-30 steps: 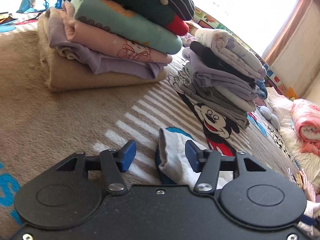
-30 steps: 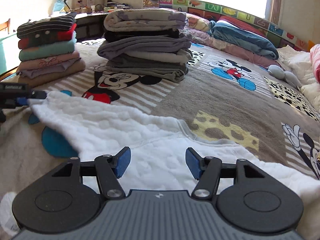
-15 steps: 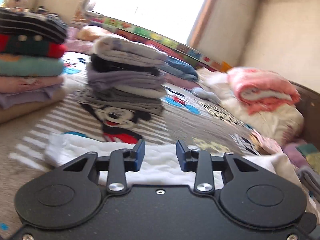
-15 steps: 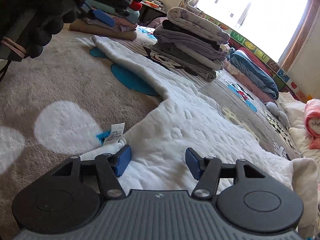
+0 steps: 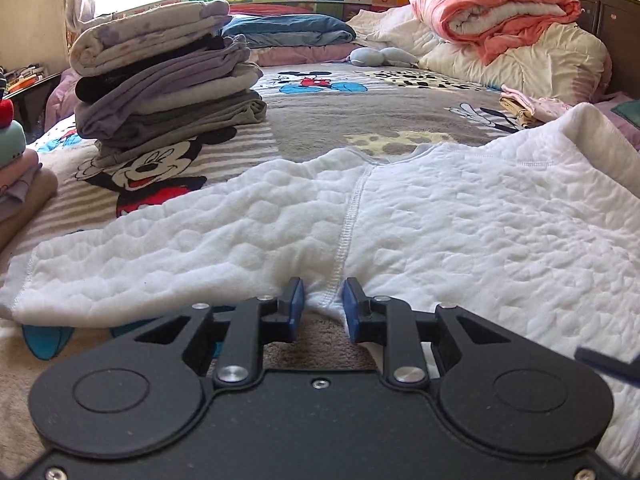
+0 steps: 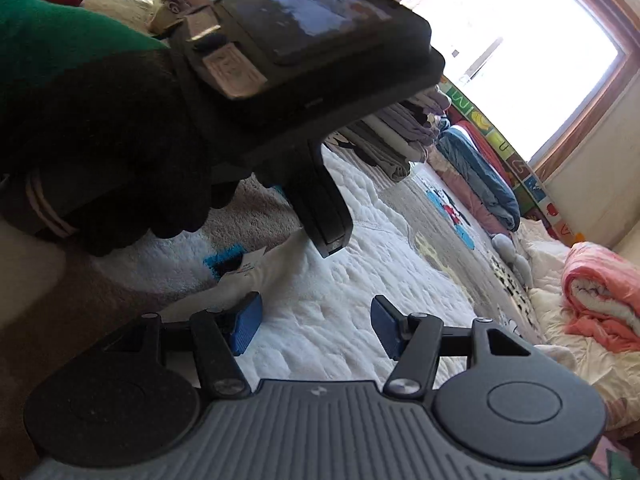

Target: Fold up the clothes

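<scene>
A white quilted garment (image 5: 400, 216) lies spread flat on the Mickey Mouse bedspread (image 5: 360, 112), one sleeve reaching left. My left gripper (image 5: 323, 307) sits at its near edge by the underarm seam, jaws narrowed around a small fold of the white fabric. My right gripper (image 6: 316, 322) is open over the same garment (image 6: 340, 304) near its hem and label (image 6: 248, 266). The left gripper body (image 6: 304, 40) and gloved hand fill the upper left of the right wrist view.
A stack of folded grey and purple clothes (image 5: 160, 76) stands behind the garment, another stack (image 5: 16, 168) at far left. A pink and white duvet roll (image 5: 500, 4) and pillows lie at the headboard. A window (image 6: 520, 40) is beyond the bed.
My left gripper swung from the sleeve end to the garment's underarm edge and narrowed on the fabric. My right gripper moved closer to the left one, staying open over the hem.
</scene>
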`<state>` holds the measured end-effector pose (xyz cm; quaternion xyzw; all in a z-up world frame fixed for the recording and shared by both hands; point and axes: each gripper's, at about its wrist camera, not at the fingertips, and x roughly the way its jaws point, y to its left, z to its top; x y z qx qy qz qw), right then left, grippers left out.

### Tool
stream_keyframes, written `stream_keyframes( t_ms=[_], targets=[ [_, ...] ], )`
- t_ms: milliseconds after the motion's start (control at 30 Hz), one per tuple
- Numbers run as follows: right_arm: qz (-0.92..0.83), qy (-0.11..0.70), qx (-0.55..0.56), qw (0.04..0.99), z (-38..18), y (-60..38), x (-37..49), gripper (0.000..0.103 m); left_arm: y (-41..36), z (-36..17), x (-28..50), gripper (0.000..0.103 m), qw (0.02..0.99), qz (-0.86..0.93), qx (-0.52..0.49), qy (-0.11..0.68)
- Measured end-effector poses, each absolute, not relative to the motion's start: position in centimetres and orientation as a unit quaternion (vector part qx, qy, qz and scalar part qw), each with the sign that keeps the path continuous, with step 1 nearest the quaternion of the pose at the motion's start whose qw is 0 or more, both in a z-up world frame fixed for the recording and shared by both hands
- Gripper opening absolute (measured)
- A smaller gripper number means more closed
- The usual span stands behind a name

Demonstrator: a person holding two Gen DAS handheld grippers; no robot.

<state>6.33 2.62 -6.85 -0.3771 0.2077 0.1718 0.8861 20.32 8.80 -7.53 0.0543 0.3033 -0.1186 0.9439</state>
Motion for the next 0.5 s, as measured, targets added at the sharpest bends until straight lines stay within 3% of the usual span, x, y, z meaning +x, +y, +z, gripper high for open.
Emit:
stream_keyframes(
  t_ms=[233,433,467,500],
  targets=[
    [0.174,0.167,-0.412,0.878,-8.6,2.0,1.2,0.053,7.8,-7.6,20.0,0.025,0.948,-0.103,0.076,0.29],
    [0.214,0.187,-0.397,0.873,-6.7,0.8,0.1,0.053,7.6,-5.6,17.8,0.027,0.962,-0.076,0.062,0.255],
    [0.226,0.194,-0.38,0.876,-6.2,0.1,-0.4,0.054,7.6,-5.1,17.2,0.027,0.963,-0.081,0.045,0.252],
    [0.238,0.203,-0.361,0.879,-5.9,-0.8,-0.7,0.062,7.4,-4.7,16.6,0.027,0.964,-0.087,0.037,0.249]
  ],
)
